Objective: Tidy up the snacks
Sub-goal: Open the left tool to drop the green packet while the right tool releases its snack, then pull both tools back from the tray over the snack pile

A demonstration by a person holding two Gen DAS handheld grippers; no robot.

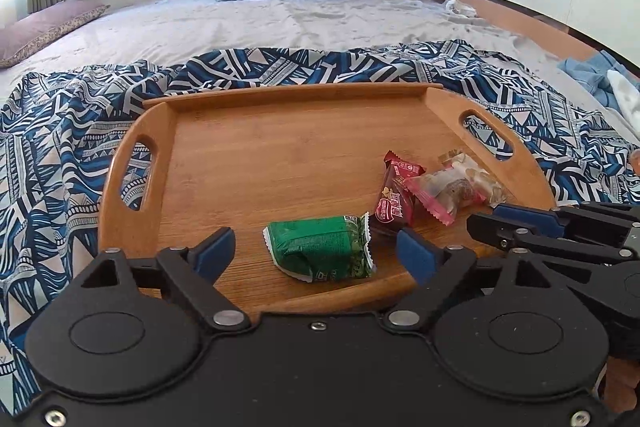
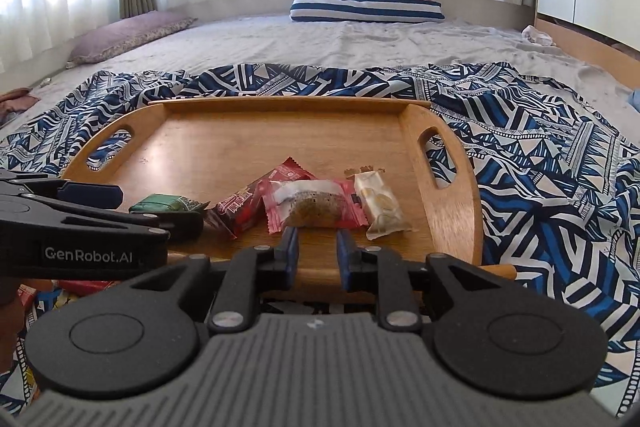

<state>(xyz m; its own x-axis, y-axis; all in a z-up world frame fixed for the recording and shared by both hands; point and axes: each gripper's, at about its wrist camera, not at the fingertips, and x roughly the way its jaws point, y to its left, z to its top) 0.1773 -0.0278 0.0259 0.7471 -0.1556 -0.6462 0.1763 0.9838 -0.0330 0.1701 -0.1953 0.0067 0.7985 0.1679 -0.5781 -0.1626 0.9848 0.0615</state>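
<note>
Our left gripper (image 1: 316, 247) is spread wide, pads clear of the green packet (image 1: 320, 253) lying between them on the tray (image 1: 256, 147) near its front edge. Our right gripper (image 2: 318, 247) has its jaws a narrow gap apart with nothing between them, just short of the pink packet (image 2: 314, 207). Beside that lie a dark red packet (image 2: 240, 211) and a pale packet (image 2: 380, 207), all in a row on the tray, which sits on a patterned cloth (image 2: 540, 147) over the bed (image 2: 320, 43).
</note>
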